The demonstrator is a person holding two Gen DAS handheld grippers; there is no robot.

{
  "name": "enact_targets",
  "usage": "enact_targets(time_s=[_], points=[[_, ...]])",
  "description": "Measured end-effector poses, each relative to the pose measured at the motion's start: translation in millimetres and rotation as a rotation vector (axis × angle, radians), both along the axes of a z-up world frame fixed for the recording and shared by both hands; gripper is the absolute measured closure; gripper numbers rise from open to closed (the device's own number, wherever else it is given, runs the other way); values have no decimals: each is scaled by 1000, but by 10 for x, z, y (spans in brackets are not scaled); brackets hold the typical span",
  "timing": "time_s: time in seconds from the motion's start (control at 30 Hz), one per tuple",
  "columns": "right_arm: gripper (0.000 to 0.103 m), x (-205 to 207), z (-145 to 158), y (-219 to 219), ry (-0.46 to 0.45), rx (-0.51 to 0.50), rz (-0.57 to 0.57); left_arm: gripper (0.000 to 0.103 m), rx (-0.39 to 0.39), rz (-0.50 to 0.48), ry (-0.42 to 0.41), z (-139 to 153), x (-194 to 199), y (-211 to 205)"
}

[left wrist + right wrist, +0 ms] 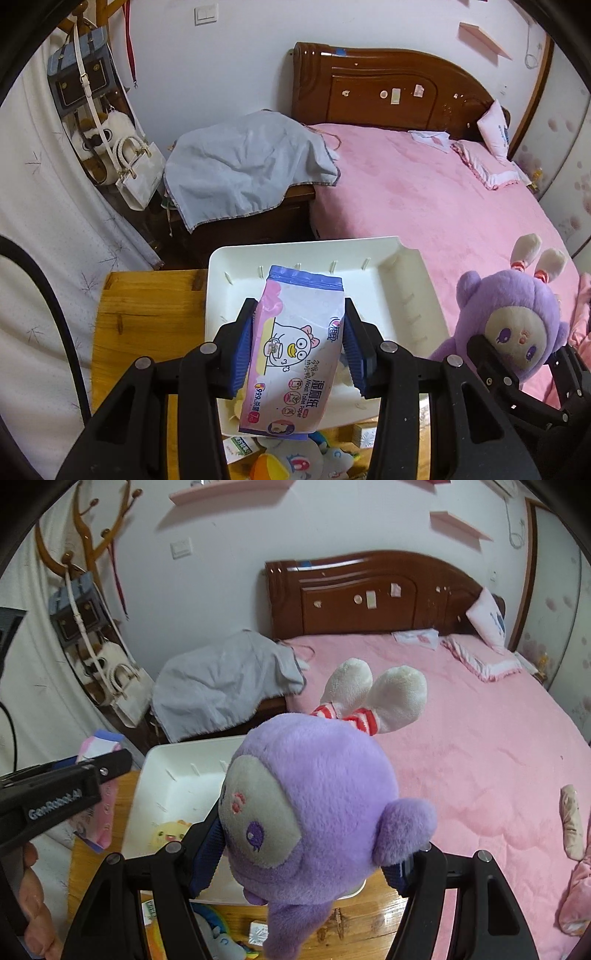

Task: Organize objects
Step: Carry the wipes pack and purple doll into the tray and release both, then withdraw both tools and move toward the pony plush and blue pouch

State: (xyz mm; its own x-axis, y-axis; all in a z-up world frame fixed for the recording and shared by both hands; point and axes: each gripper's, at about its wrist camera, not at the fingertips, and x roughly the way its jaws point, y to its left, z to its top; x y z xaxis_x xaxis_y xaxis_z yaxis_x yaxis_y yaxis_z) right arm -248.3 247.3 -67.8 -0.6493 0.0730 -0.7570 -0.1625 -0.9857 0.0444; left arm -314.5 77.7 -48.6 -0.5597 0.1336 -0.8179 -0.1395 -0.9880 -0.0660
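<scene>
Plastic-wrapped wipes (291,350), a light, squashy, slick pack, sit clamped by their long sides in the left tool (297,347) above the white tray (413,291) on the wooden tabletop (147,314); the label reads "Moist Toilet Paper". To the right, the right tool (306,853) squeezes a soft purple plush (317,805) at the head beside the tray, over the bed's (480,757) edge; the left tool's side reads "GenRobot.AI".

Both wrist views downward; shared tray (413,266)
</scene>
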Motion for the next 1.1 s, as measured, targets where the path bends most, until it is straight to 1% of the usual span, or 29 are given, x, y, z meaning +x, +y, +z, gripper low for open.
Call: enact_targets(time_s=[0.2, 0.27, 0.33, 0.37, 0.4, 0.43, 0.47, 0.5, 0.7, 0.87, 1.1], points=[[30, -49, -100, -12, -25, -3, 4, 55, -15, 6, 6, -77, -35, 39], [28, -60, -125, -34, -34, -11, 23, 55, -24, 10, 4, -97, -46, 45], [27, -77, -146, -73, -47, -1, 25, 53, -11, 6, -11, -120, -55, 38], [26, -81, -161, -78, -54, -3, 32, 46, -7, 6, -19, -131, -60, 34], [26, -83, -178, -84, -60, -8, 36, 34, -9, 13, -27, -143, -64, 26], [26, -80, -187, -85, -63, -16, 39, 27, -11, 22, -30, -150, -64, 15], [26, -66, -195, -82, -63, -27, 42, 17, -11, 32, -29, -153, -63, -2], [26, -62, -199, -82, -62, -36, 46, 13, -3, 31, -28, -151, -59, -11], [25, 11, -169, -128, -56, -45, 67, 8, -37, 5, -1, -96, 23, 35], [25, 84, -146, -149, -53, -56, 78, 7, -34, -16, 12, -22, 104, 69], [25, 209, -66, -155, -48, -53, 90, 5, -51, -35, 20, 95, 221, 117]])
